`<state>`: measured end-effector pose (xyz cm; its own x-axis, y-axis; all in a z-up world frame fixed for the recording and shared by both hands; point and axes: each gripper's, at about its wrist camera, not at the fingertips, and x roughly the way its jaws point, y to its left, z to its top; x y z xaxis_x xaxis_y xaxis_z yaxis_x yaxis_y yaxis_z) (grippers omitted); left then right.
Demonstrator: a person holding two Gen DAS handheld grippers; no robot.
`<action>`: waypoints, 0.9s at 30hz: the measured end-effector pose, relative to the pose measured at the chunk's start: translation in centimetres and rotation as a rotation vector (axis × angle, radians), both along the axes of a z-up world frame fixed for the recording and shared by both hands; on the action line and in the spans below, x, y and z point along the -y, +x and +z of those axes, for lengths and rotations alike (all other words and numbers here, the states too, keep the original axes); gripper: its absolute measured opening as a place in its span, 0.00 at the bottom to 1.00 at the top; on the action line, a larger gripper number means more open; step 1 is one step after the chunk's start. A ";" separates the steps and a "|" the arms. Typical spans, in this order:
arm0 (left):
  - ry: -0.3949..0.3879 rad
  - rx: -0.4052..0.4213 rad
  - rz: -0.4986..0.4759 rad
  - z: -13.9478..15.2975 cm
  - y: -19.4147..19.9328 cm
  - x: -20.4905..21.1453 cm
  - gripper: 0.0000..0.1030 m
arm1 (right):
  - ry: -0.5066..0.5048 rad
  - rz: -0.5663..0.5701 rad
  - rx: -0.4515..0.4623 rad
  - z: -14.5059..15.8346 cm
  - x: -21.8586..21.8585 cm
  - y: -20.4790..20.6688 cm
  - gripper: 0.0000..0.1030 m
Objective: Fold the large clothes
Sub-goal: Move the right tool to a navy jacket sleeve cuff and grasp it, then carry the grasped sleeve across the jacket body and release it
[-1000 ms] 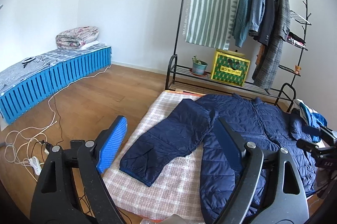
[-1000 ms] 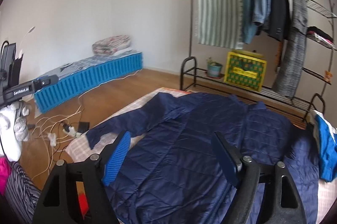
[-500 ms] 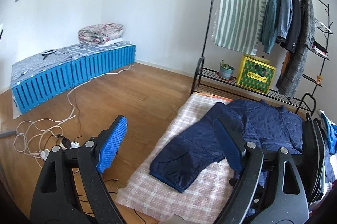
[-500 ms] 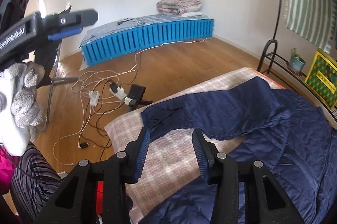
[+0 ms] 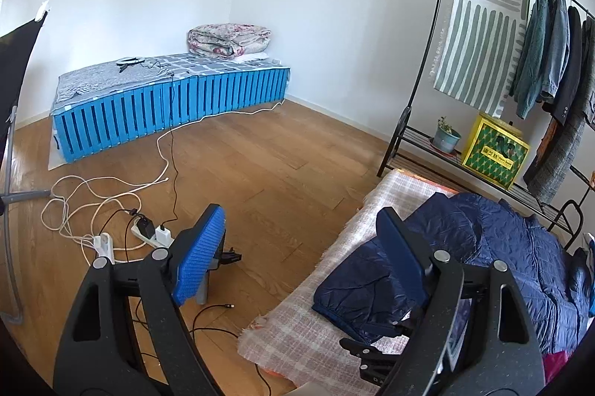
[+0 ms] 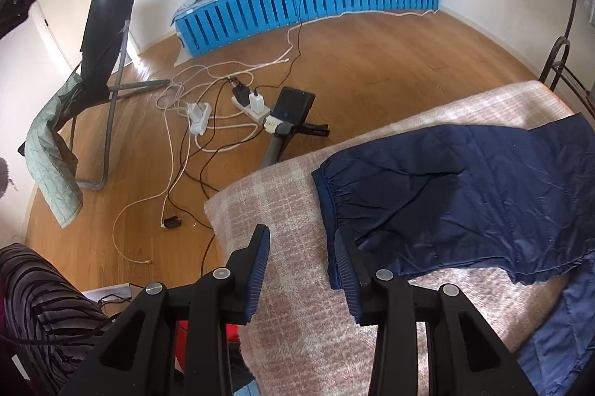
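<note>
Right jaws: they are closing, partly spread, on the right gripper (image 6: 299, 262). Only the checked blanket (image 6: 282, 206) is seen between them, and nothing is pinched yet.
Right pad: the blue ribbed pad (image 6: 344, 275) is just beside the sleeve cuff (image 6: 336, 199), perhaps touching its edge; that cannot be told for sure.
Likely reason: the cuff is probably aimed at so the sleeve (image 6: 461, 187) can be lifted and laid over the body.
Left jaws: they are spread wide on the left gripper (image 5: 297, 262) and nothing is held. Bare wood floor (image 5: 267, 173) is seen between them.
Jacket: the dark blue jacket (image 5: 513, 247) is spread flat past the right pad of the left jaws, probably so it can be folded neatly.
Feel: the jacket looks puffy, shiny and stitched in squares. The cuff is gathered and crinkly. The blanket looks fuzzy and soft.
Farther out: white cables (image 6: 178, 121) are curled on the floor, and a blue slatted bed (image 5: 171, 106) is placed by the wall.
</note>
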<state>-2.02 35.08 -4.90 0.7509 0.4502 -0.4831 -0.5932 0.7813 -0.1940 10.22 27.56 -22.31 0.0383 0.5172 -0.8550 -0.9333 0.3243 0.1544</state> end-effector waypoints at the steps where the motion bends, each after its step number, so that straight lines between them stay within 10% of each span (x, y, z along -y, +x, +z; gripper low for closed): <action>1: -0.006 0.002 0.000 -0.1 0.0 -0.1 0.83 | -0.025 -0.005 0.008 -0.7 -0.6 0.1 0.36; 10: -0.007 0.012 -0.017 -0.1 0.1 0.0 0.83 | -0.173 0.009 0.128 -3.1 -3.3 0.2 0.37; 16: -0.006 0.034 -0.004 0.3 -0.1 0.2 0.83 | -0.192 -0.042 0.104 -2.3 -3.4 1.7 0.06; 27: 0.005 0.113 -0.074 2.9 1.8 4.6 0.83 | 0.161 -0.322 -0.092 8.0 5.4 9.3 0.01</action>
